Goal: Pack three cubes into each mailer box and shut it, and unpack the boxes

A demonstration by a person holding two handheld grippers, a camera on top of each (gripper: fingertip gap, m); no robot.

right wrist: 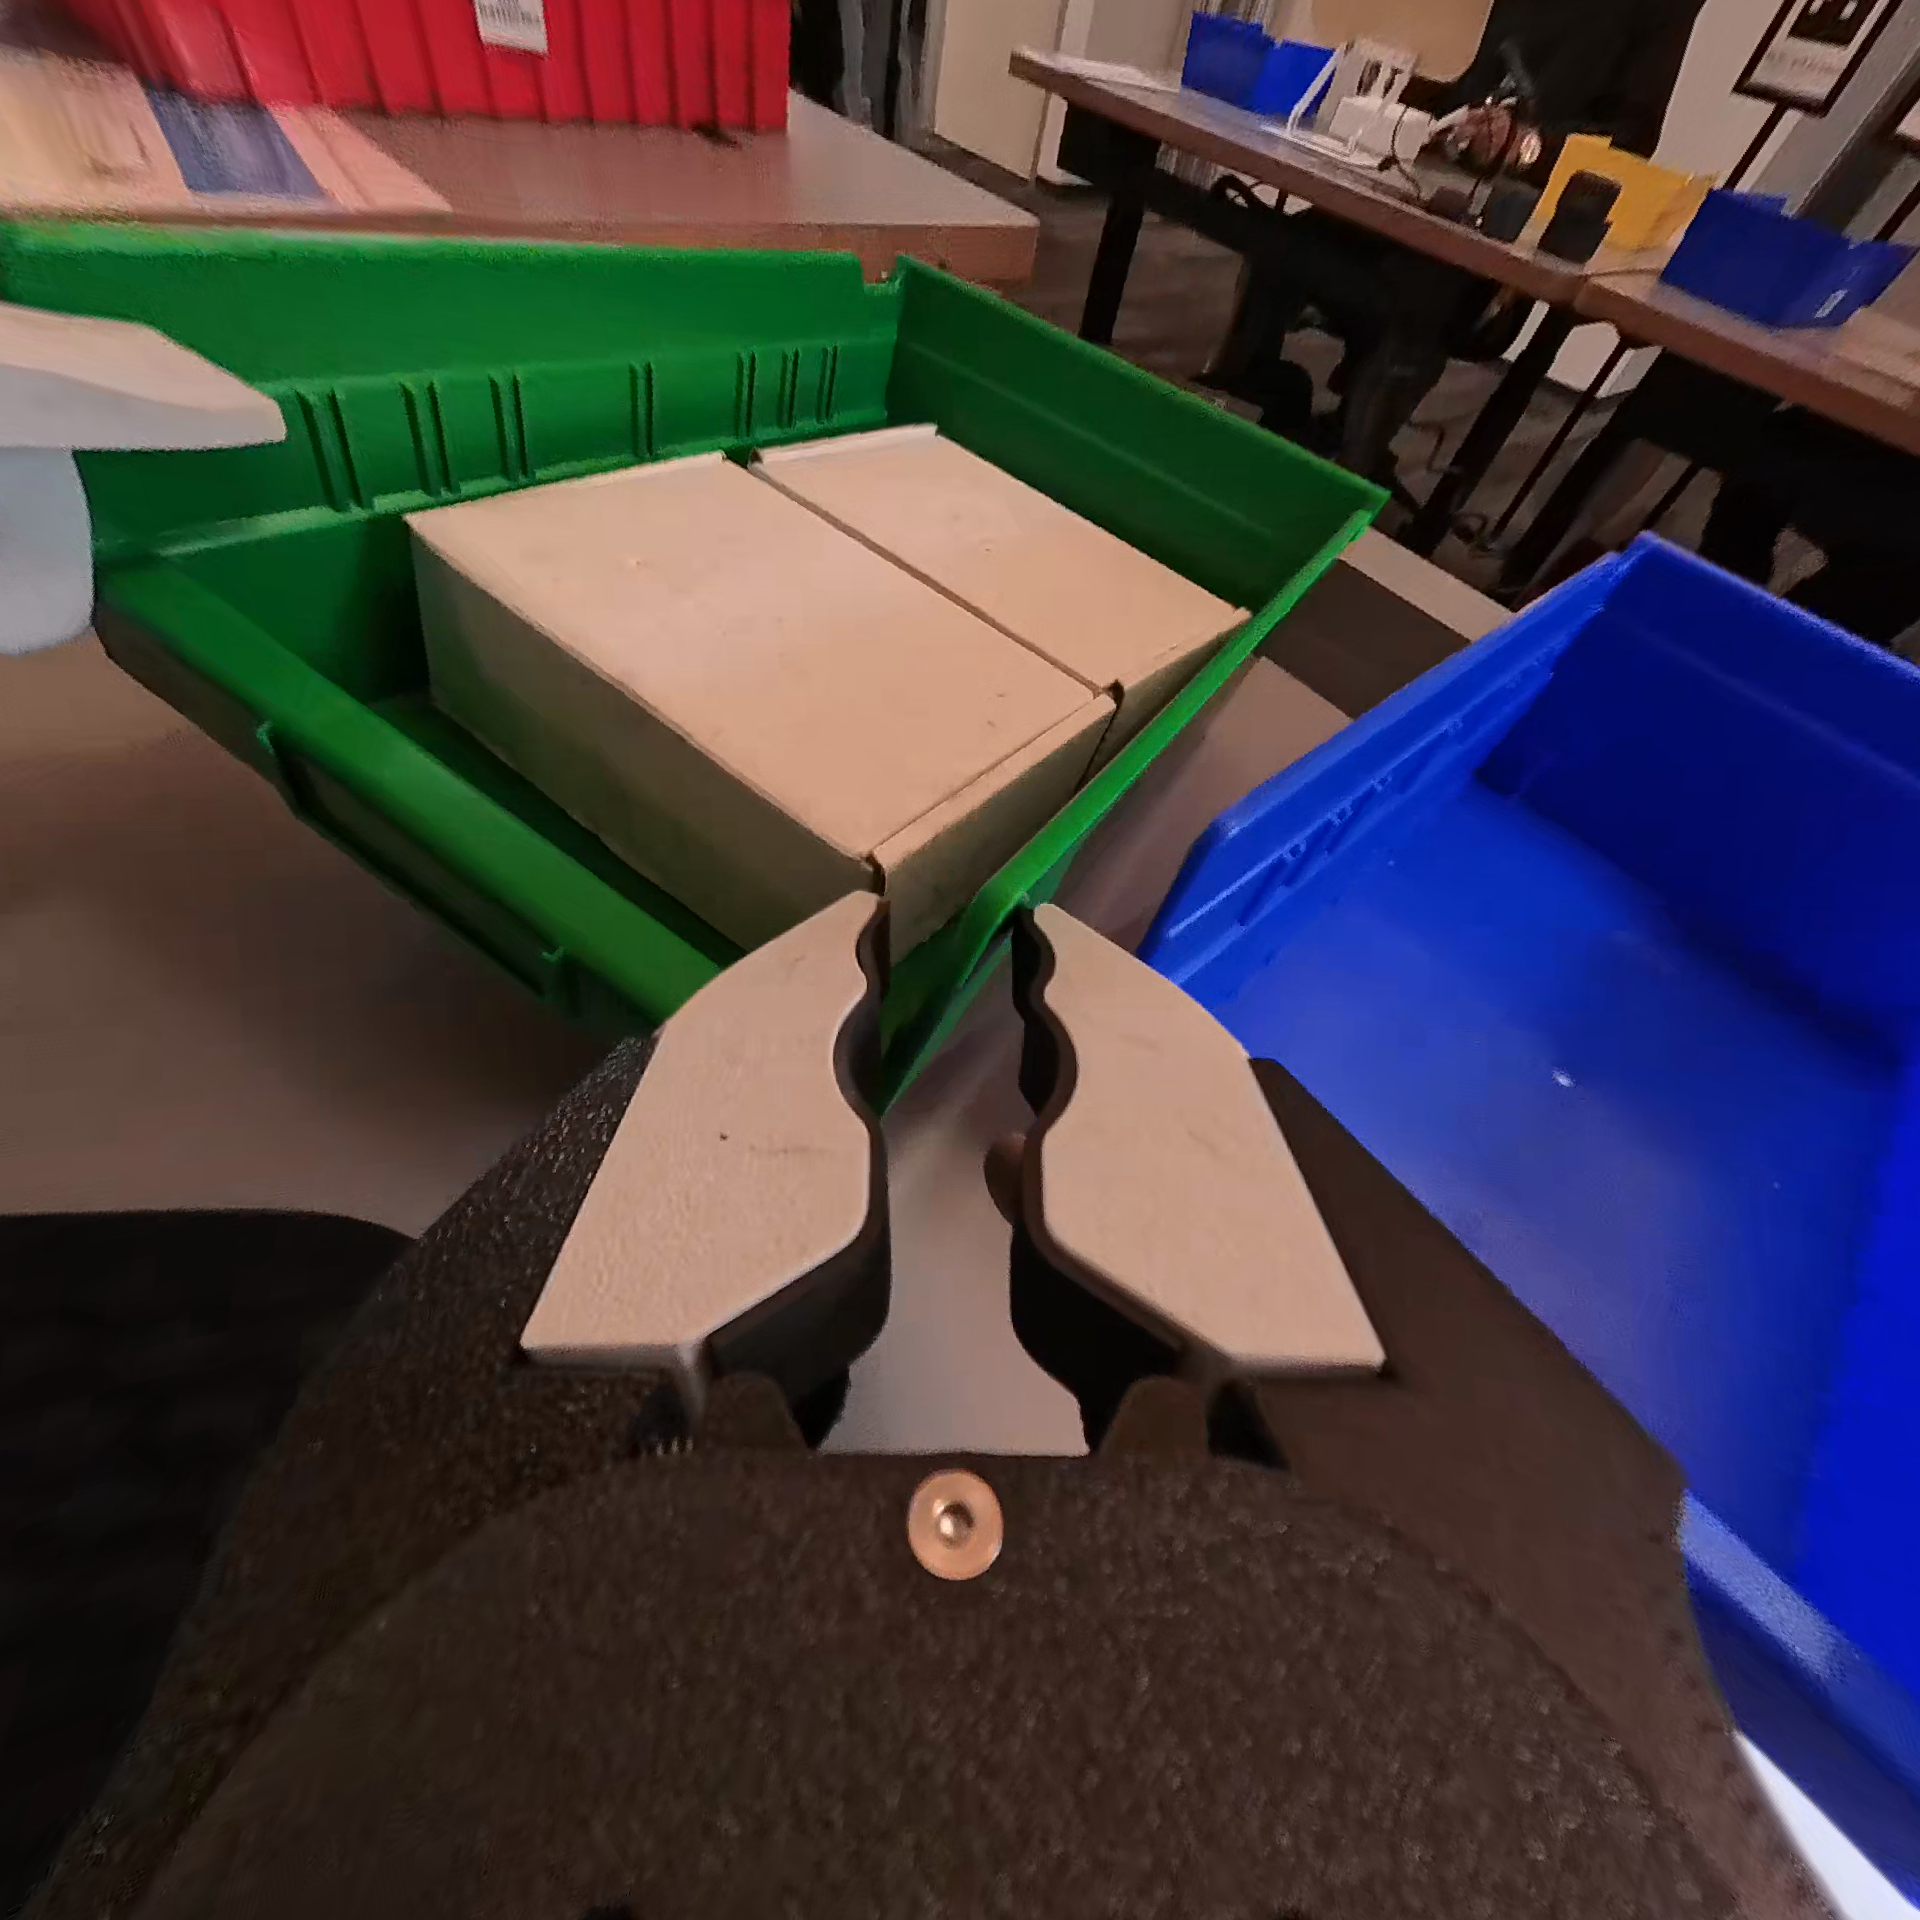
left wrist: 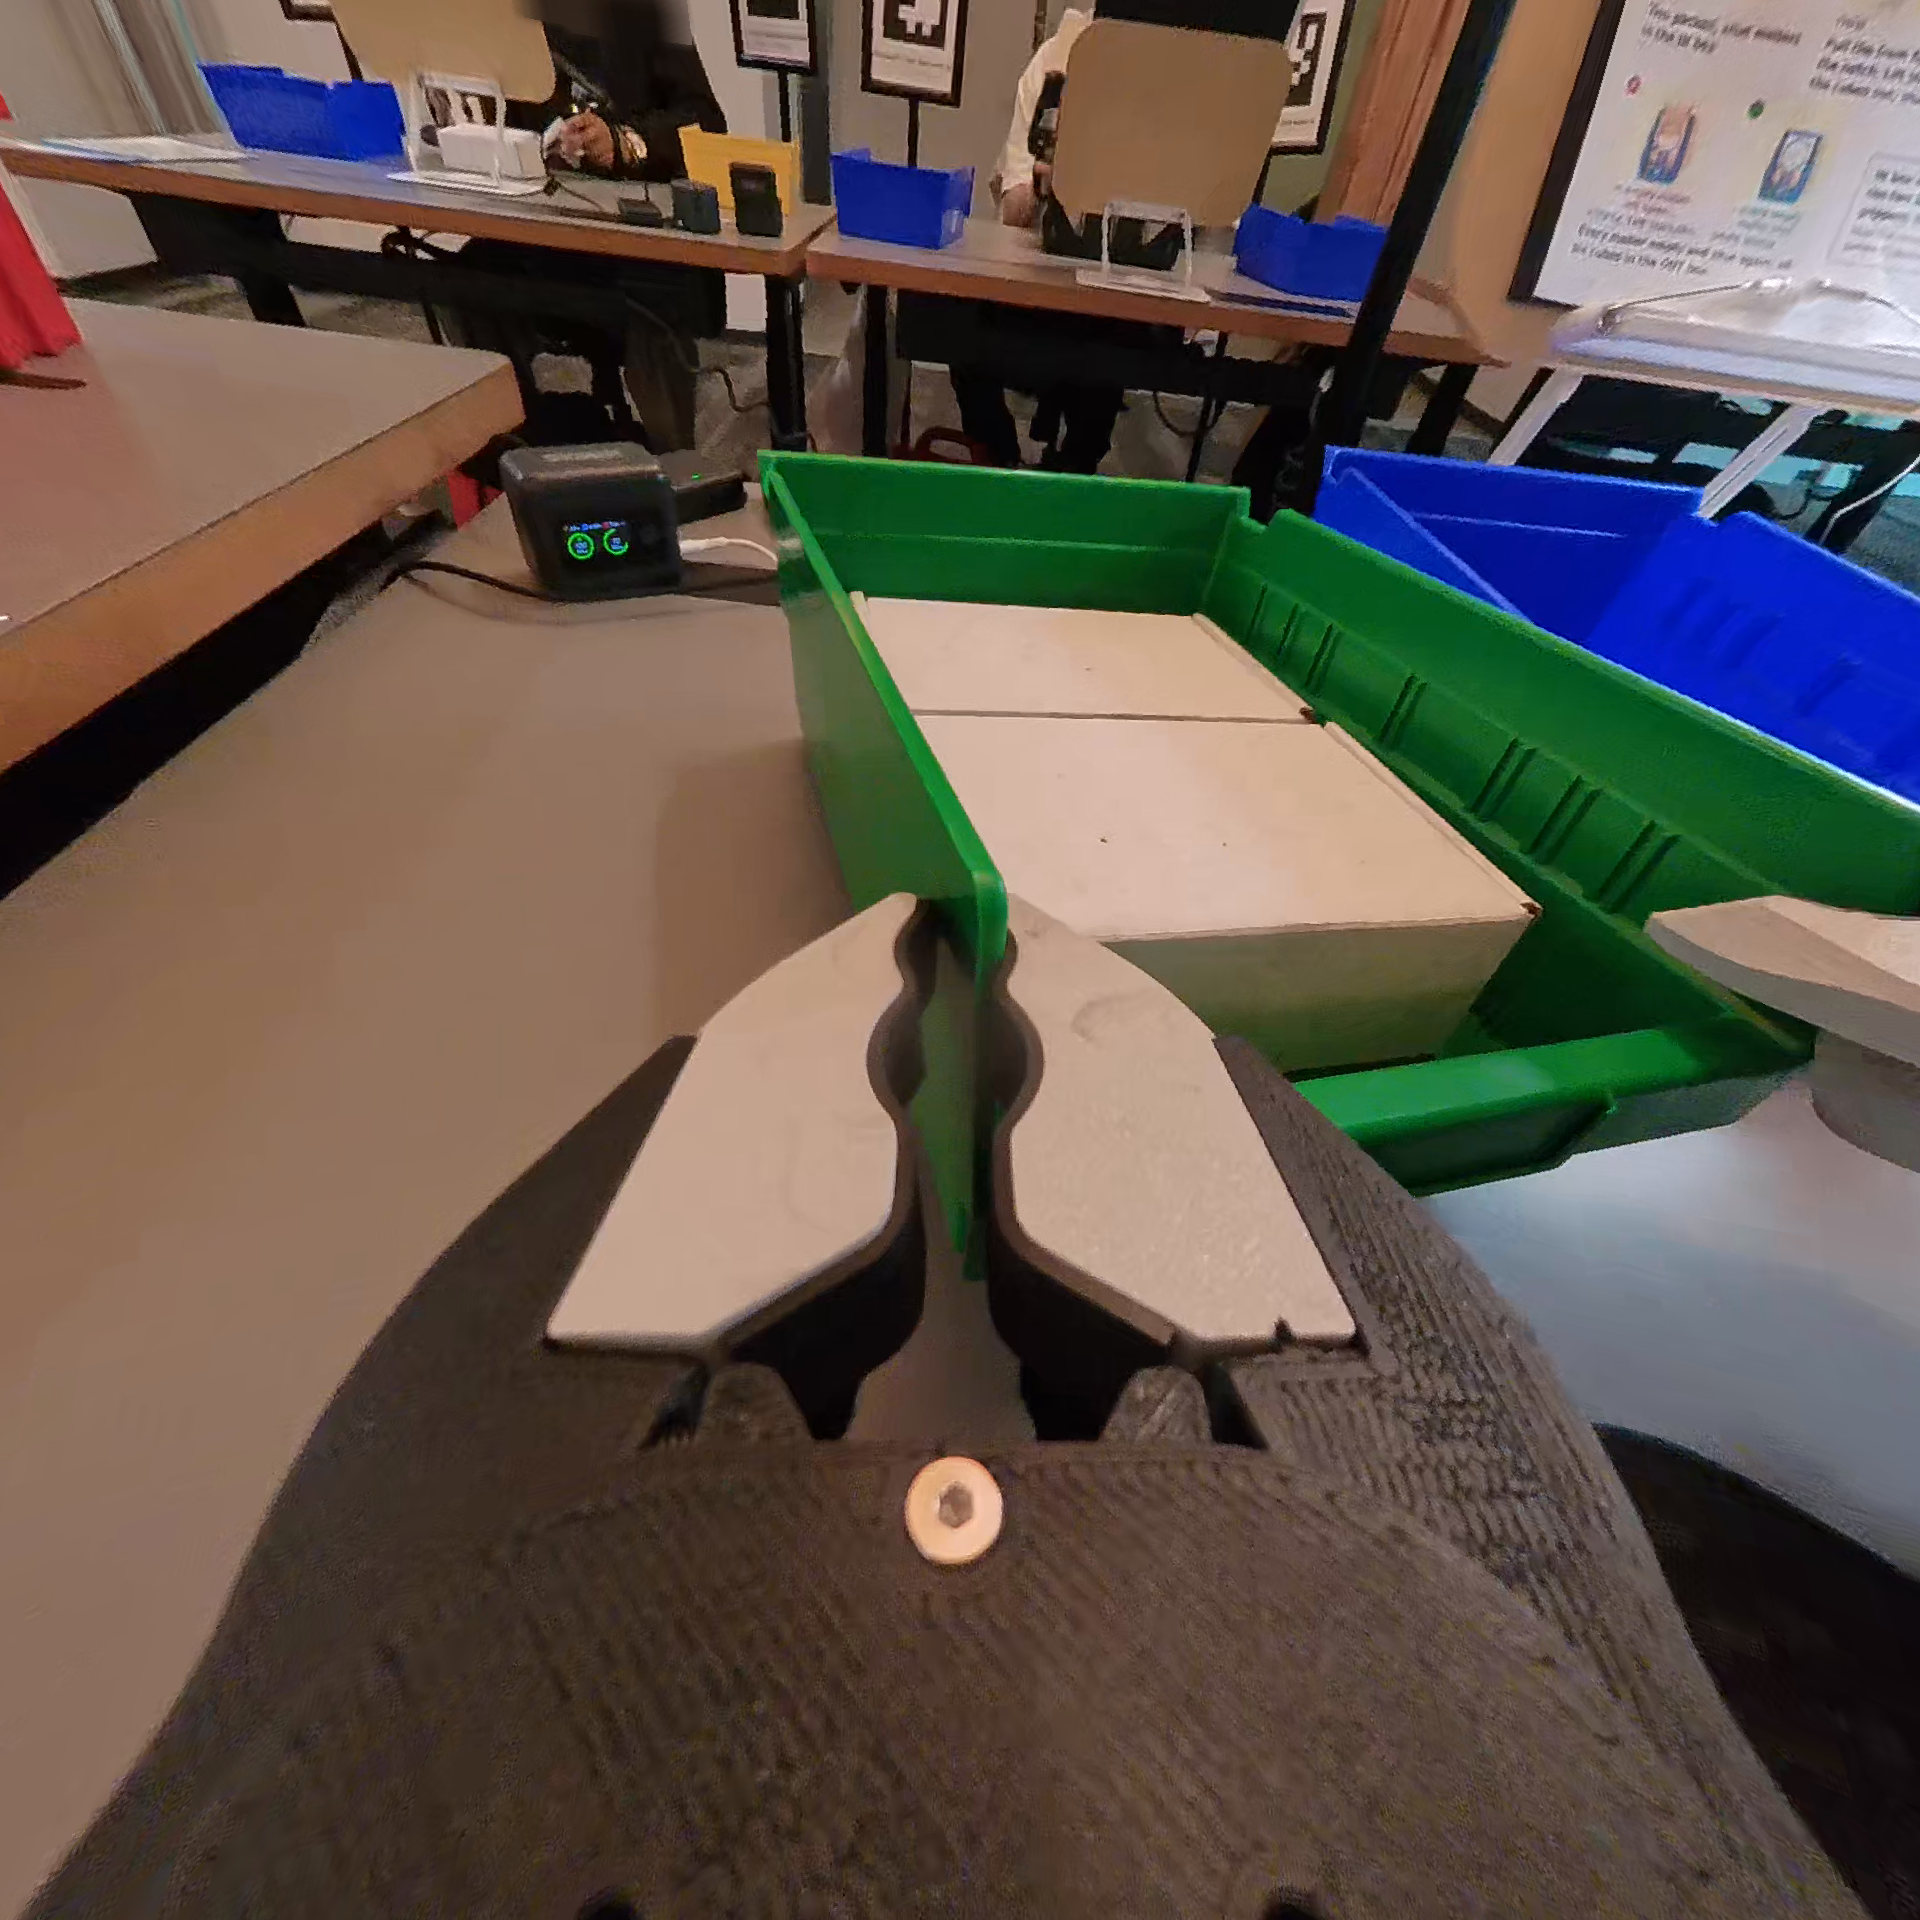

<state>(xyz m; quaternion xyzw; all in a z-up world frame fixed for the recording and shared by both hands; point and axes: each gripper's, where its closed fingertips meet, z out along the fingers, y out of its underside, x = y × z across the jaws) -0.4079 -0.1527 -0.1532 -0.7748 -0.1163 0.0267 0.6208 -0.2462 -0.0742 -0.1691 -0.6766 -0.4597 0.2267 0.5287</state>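
Note:
A green bin (left wrist: pixel 1039 520) stands on the grey table and holds two closed white mailer boxes, one near (left wrist: pixel 1195 831) and one far (left wrist: pixel 1060 655). My left gripper (left wrist: pixel 964 925) is shut on the bin's left wall at its near corner. In the right wrist view the bin (right wrist: pixel 520 301) and both boxes, near (right wrist: pixel 748 644) and far (right wrist: pixel 987 540), show too. My right gripper (right wrist: pixel 951 914) straddles the bin's right wall, jaws a little apart, with the wall against the left finger. No cubes are visible.
An empty blue bin (right wrist: pixel 1558 935) sits right of the green one, close to my right gripper; it also shows in the left wrist view (left wrist: pixel 1662 582). A black power unit (left wrist: pixel 592 520) with cables lies behind-left. A second table (left wrist: pixel 208 468) stands at left. People sit at tables behind. The gap from one gripper's tips to the other's is roughly 20 cm.

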